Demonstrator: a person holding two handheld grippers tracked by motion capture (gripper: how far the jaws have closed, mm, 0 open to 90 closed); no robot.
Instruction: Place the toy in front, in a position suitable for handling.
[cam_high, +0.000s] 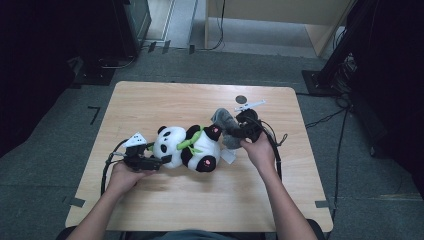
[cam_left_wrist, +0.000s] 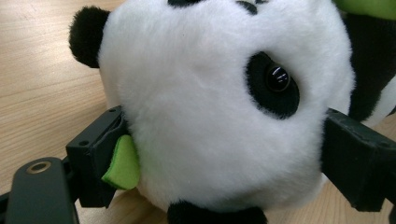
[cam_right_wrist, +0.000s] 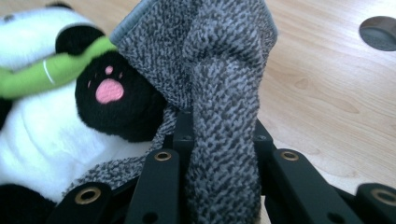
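Lay on table (cam_high: 150, 97) mid-front: panda (cam_high: 187, 147), head clamped betw. wide-set jaws of L gripper (cam_high: 159, 159). Pinched tight in R gripper (cam_right_wrist: 219, 140): grey sock (cam_right_wrist: 219, 70) beside paw. Risk: plush compressing, head slipping free, sock missing paw.

Even overhead light on the table (cam_high: 150, 100), dark blurred surroundings, soft shadows.

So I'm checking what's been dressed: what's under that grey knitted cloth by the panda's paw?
The right gripper pinches the grey knitted cloth, which drapes beside the panda paw. What lies beneath its folds is covered.
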